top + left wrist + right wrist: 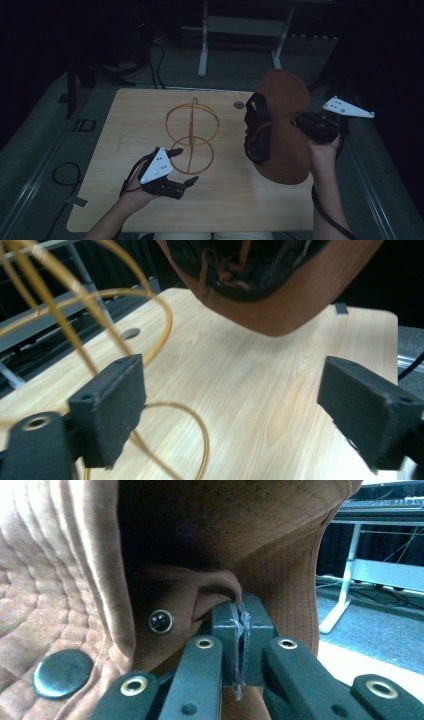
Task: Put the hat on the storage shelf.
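A brown fabric hat (282,125) with a dark lining and strap hangs above the right half of the table. My right gripper (305,124) comes in from its right side. In the right gripper view the hat (75,580) is very close, and the right gripper (241,625) is shut on a thin fold of its fabric. A golden wire stand (192,132) of rings stands mid-table. My left gripper (187,166) is open at the stand's lower ring. The left gripper view has nothing between the pads (112,410), with the wire stand (65,315) at left and the hat (280,305) above.
The wooden table (250,200) has a small round hole (239,105) near its far edge. A white desk frame (202,55) stands behind on the grey floor. Cables (65,175) lie on the floor at left. The surroundings are dark.
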The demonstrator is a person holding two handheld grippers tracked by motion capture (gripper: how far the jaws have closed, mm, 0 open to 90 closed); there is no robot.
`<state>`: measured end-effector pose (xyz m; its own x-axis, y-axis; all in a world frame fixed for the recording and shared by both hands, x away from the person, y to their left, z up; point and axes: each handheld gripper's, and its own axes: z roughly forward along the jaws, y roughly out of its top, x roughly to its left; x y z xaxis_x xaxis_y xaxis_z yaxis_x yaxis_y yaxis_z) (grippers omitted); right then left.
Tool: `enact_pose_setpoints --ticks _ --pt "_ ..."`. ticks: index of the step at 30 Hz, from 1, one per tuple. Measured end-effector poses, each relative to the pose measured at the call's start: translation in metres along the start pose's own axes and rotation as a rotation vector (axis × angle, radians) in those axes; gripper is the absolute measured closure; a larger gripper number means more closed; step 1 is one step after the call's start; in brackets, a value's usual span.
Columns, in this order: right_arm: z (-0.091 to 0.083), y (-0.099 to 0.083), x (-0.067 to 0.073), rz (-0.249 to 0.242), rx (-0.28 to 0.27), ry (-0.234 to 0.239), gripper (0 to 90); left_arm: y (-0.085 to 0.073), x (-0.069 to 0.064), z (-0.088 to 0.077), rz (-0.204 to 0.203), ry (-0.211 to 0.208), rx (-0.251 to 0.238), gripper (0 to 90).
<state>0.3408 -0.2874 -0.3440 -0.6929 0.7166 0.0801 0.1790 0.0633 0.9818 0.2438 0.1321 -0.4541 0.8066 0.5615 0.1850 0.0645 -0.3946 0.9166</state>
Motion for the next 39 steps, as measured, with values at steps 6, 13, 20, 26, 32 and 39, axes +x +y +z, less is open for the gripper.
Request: enact_pose_setpoints --ticks 6,13,20,26,32,39 --pt "0.012 0.003 -0.001 0.009 0.0 -0.002 87.7 -0.029 0.002 -0.01 -0.037 0.006 0.002 10.4" --pt "0.03 0.01 -0.002 0.027 0.007 0.002 87.7 -0.079 0.004 -0.015 -0.065 0.042 0.069 10.5" --pt "0.049 0.015 0.002 0.036 0.026 -0.011 87.6 -0.119 0.015 -0.023 -0.156 0.117 0.169 10.9" --pt "0.072 0.022 0.008 0.043 0.02 -0.007 87.6 -0.144 0.033 -0.039 -0.248 0.256 0.179 9.8" --pt "0.092 0.038 0.024 0.024 0.001 0.019 87.6 -0.159 0.048 -0.054 -0.326 0.357 0.171 9.7" --pt "0.123 0.049 0.049 0.011 0.024 0.089 87.6 -0.166 0.052 -0.059 -0.359 0.393 0.164 9.8"
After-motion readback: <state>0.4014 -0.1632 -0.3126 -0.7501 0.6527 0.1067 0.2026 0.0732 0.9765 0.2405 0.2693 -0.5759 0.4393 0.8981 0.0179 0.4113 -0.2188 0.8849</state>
